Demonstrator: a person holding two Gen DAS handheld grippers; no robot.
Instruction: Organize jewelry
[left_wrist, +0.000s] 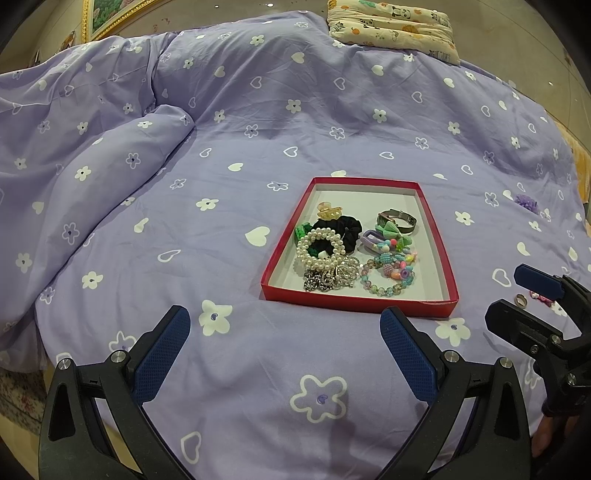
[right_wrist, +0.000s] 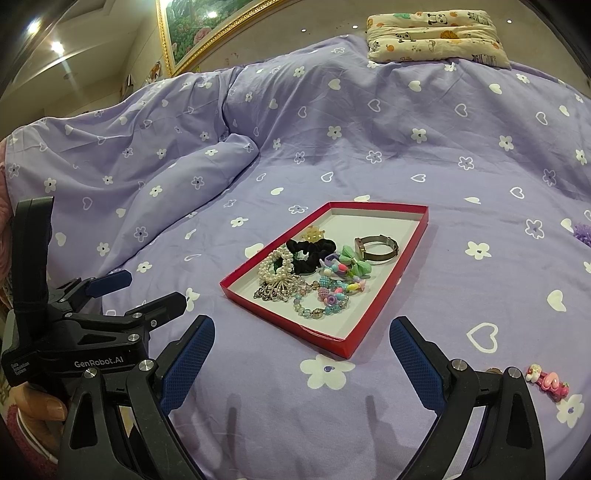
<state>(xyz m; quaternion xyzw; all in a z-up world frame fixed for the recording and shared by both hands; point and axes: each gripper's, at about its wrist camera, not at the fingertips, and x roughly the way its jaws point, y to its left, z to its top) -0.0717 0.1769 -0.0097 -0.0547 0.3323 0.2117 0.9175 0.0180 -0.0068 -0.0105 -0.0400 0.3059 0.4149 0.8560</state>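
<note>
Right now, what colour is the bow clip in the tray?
Light green; the bow clip shows best in the right wrist view.

Home bedroom, bed under a lilac flower-print duvet (left_wrist: 258, 122), panda-print pillow (left_wrist: 395, 27), gilt-framed painting (right_wrist: 192, 33) on wall

**Bedroom backdrop: bedding, pillow and a framed picture**

A lilac bedsheet (left_wrist: 258, 122) printed with white flowers and hearts covers the bed and fills most of both views. At 9 o'clock a duvet (left_wrist: 85, 158) in the same print lies bunched in soft folds. At 1 o'clock, at the far end of the bed, rests a cream pillow (right_wrist: 432, 33) patterned with pandas and other small cartoon figures. At 11 o'clock a gold-framed picture (right_wrist: 192, 26) of flowers and greenery hangs on the wall.
</note>
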